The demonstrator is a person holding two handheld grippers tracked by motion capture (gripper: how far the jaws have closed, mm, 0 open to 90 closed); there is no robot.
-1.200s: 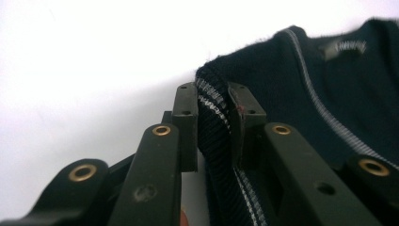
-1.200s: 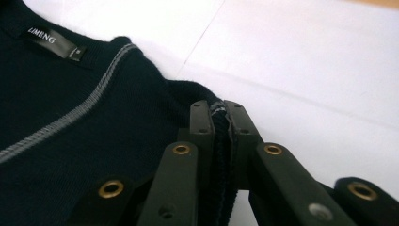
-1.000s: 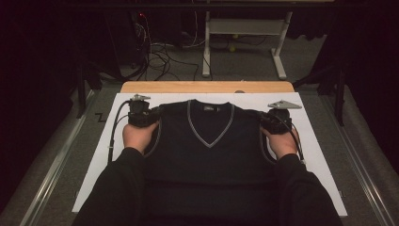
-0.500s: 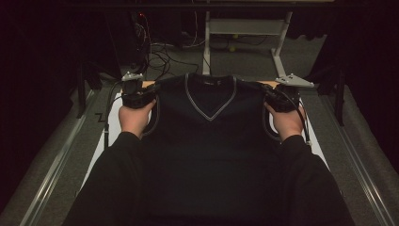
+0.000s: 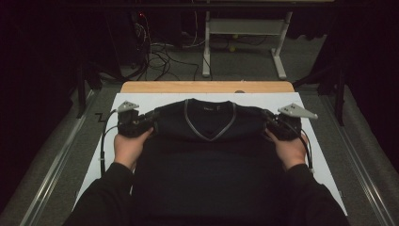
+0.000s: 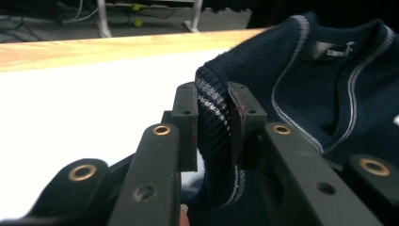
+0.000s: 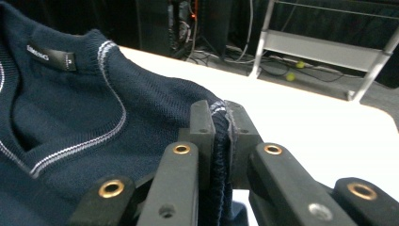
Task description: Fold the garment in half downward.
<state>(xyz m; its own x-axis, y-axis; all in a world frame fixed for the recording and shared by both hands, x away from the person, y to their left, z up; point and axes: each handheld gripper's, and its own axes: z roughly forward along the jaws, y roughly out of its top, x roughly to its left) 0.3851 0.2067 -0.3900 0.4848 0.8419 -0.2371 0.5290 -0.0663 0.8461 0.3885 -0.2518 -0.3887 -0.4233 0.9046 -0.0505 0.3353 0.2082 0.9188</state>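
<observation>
Lying flat across the middle of the white sheet (image 5: 150,101), the dark vest (image 5: 209,155) is the biggest thing on the table (image 5: 141,87): its V-neck points to the far edge, its body runs down to the near edge between the person's forearms, and its two shoulder corners reach toward the sheet's left and right edges. The left gripper (image 5: 149,123) has the left shoulder corner, and in the left gripper view the ribbed, grey-striped armhole trim stands folded between the pads (image 6: 184,123), which press on it from both sides with only the cloth's thickness between them. The right gripper (image 5: 269,123) has the right shoulder corner the same way; in the right gripper view its pads (image 7: 203,136) are nearly together on a thin fold of the trim. The neck label (image 7: 51,58) sits inside the collar. The sheet covers the wooden table but for a strip along the far edge. Beyond, on grey carpet, stand a white metal frame (image 5: 244,33), loose cables (image 5: 160,56) and small yellow balls (image 7: 295,69).
</observation>
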